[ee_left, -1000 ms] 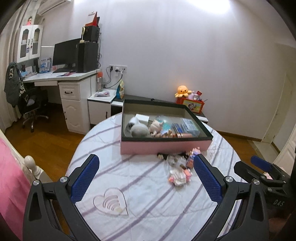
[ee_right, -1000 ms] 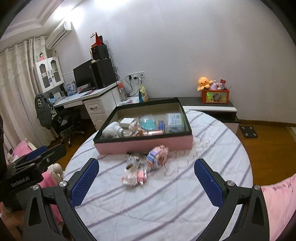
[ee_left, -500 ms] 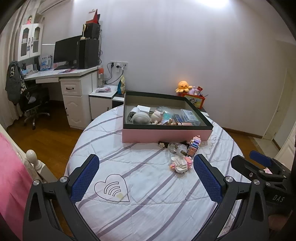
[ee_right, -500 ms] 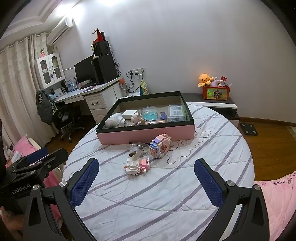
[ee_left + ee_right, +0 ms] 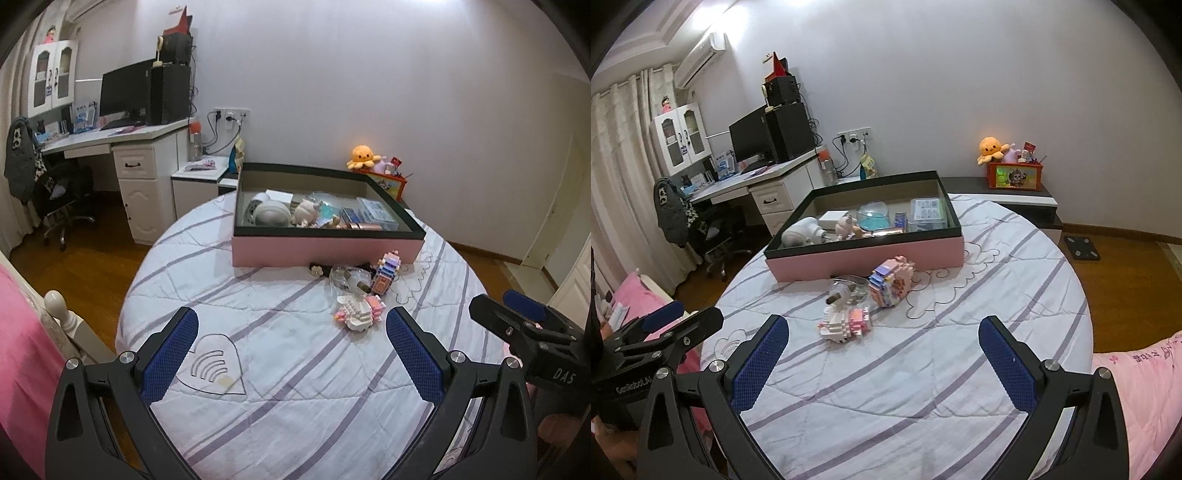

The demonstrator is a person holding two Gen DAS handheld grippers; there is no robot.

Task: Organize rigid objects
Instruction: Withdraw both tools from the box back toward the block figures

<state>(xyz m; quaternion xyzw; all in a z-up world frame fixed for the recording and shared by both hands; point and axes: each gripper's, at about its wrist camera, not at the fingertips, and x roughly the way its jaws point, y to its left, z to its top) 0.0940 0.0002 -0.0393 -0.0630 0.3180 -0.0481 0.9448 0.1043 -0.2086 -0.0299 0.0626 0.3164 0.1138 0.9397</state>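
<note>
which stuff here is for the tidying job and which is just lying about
For the job:
- pink box
- white block toy
- colourful block toy
- glass bottle
- flower strap

Just lying about:
- orange plush
- red crate
- monitor
- office chair
- floor scale
</note>
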